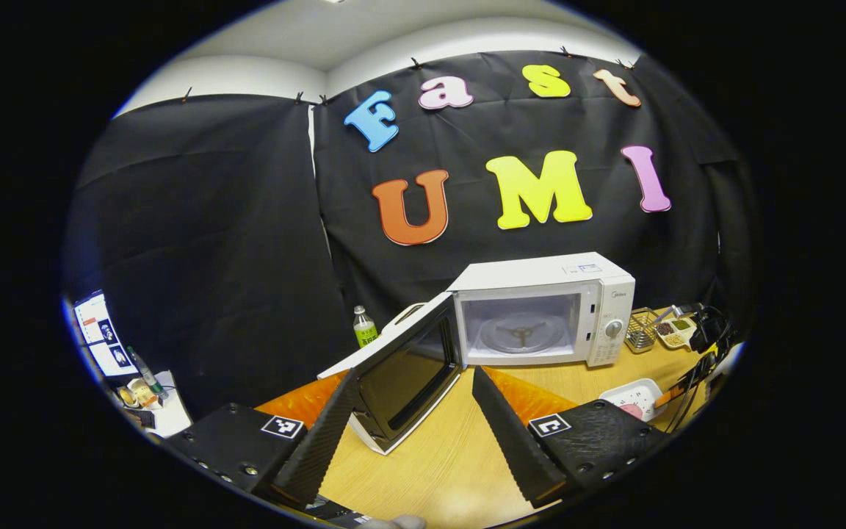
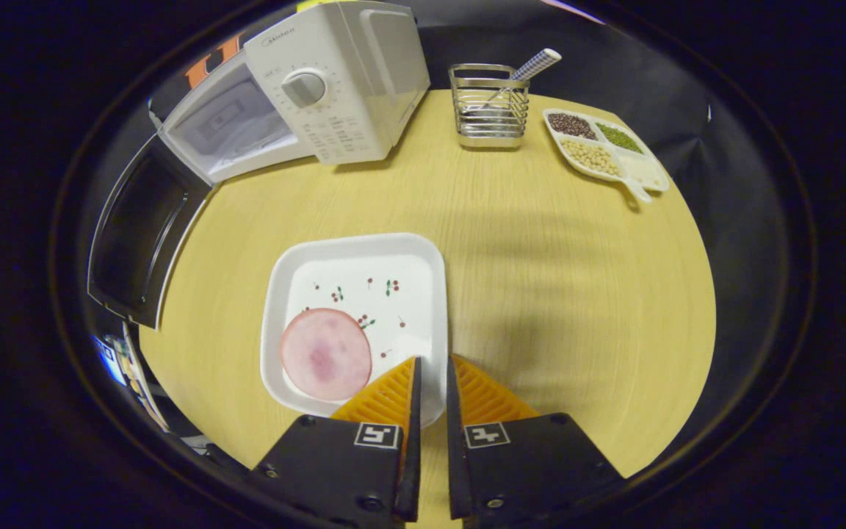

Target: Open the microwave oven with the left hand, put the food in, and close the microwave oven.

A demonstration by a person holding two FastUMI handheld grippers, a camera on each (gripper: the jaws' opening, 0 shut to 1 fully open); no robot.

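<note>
- In the left gripper view, the microwave oven [image 1: 540, 308] sits right of centre on the worktop [image 1: 438, 463], its door [image 1: 405, 371] swung wide open toward lower centre.
- The left gripper [image 1: 412, 397] has its fingers spread apart, holding nothing, the door's edge between them.
- In the right gripper view, the white plate [image 2: 393, 286] lies at centre, a pink round slice of food [image 2: 325, 354] on its lower left part.
- The right gripper [image 2: 430, 382] has its fingers nearly together, pinching the plate's lower right rim.
- A wire rack [image 2: 489, 103] and a divided dish [image 2: 603, 147] stand at upper right.
</note>
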